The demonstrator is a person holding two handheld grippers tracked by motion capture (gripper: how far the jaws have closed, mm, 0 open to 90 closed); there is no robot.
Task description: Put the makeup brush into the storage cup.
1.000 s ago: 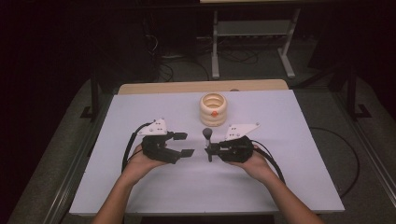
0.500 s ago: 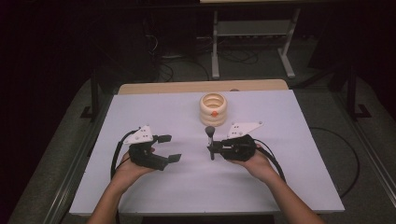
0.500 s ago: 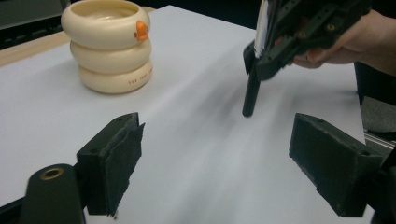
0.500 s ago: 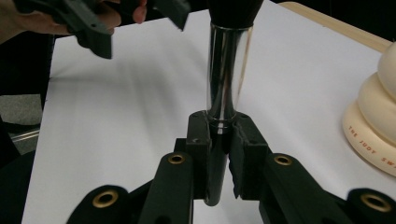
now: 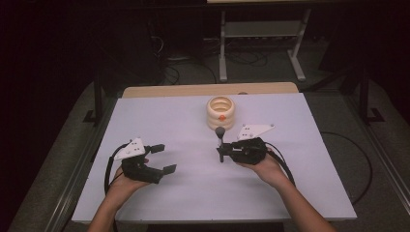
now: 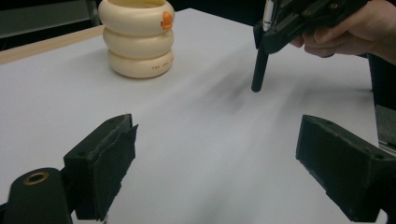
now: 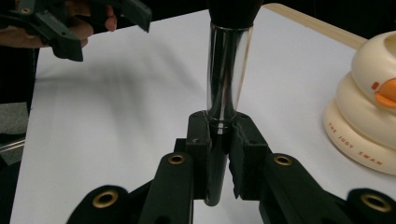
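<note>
Jaws first: those of the left gripper have just been opening and now stand wide apart with nothing but bare tabletop between the two black pads, while those of the right gripper are clamped tight on a slim rod-shaped tool with a shiny metal shaft and a dark rounded end. By size, the white table comes first, a pale wooden strip showing along its far edge, with dark floor around it. On it, toward the far side and near the middle, stands a cream holder shaped like stacked rings, carrying a small orange beak on its wall; the right gripper view shows lettering along its bottom ring. Next come the two hand-held grippers, each with a grey three-cornered plate on top and a trailing black cable: the left one sits at the near left of the table, well apart from the holder, the right one near the middle right. Smallest is the tool, held roughly upright in the high view, its round end just short of the holder's near side.
</note>
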